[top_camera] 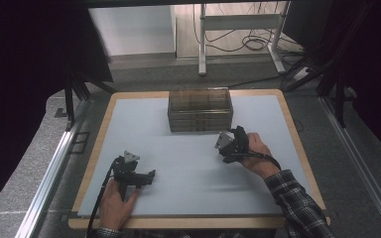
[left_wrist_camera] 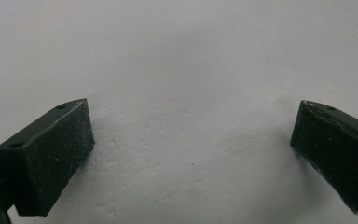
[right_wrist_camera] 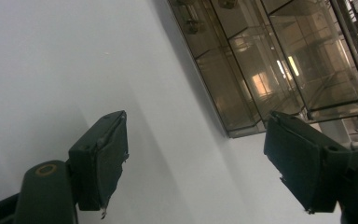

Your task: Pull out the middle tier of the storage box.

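A clear brown plastic organiser box [top_camera: 200, 110] with compartments stands at the back middle of the pale table mat [top_camera: 188, 163]. My right gripper [top_camera: 226, 144] is held just in front of the box's right corner, tilted, jaws wide apart and empty; its own view shows the box [right_wrist_camera: 279, 60] close ahead to the upper right, with small items in its far compartments. My left gripper [top_camera: 144, 177] rests low on the mat at the front left. Its jaws [left_wrist_camera: 191, 158] stand wide apart over bare mat with nothing between them.
The mat lies on a wooden tabletop [top_camera: 104, 124] whose rim shows all round. Behind the table a white desk frame [top_camera: 238, 34] and loose cables [top_camera: 255, 42] sit on the floor. Black stands [top_camera: 74, 89] flank the table's back corners.
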`<action>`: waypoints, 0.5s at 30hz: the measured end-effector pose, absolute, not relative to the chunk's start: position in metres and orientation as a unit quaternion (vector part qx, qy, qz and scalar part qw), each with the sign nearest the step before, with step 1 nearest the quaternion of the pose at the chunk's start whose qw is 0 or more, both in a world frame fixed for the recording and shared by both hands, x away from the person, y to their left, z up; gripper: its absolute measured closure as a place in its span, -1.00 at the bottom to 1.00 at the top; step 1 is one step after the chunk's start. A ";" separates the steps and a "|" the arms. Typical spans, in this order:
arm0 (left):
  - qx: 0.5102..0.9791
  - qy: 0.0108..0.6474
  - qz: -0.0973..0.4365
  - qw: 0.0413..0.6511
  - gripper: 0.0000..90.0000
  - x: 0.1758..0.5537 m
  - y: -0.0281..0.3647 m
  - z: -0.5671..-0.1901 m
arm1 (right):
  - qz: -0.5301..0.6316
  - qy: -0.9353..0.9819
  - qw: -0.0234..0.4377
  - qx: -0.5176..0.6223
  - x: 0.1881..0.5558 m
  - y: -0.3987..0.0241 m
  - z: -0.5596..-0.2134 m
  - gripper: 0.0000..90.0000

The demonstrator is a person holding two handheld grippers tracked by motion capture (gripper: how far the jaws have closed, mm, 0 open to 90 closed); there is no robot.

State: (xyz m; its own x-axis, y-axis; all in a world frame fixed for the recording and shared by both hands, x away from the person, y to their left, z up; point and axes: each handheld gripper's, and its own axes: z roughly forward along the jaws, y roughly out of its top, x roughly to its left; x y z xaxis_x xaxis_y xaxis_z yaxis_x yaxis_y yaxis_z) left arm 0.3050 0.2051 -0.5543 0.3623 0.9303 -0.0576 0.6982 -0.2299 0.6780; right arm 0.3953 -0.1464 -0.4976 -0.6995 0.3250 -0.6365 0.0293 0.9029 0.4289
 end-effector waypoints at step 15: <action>0.763 0.534 0.183 0.316 -1.00 0.305 0.205 -0.554 | 0.166 0.890 0.421 0.062 0.401 -0.128 -0.501 -0.42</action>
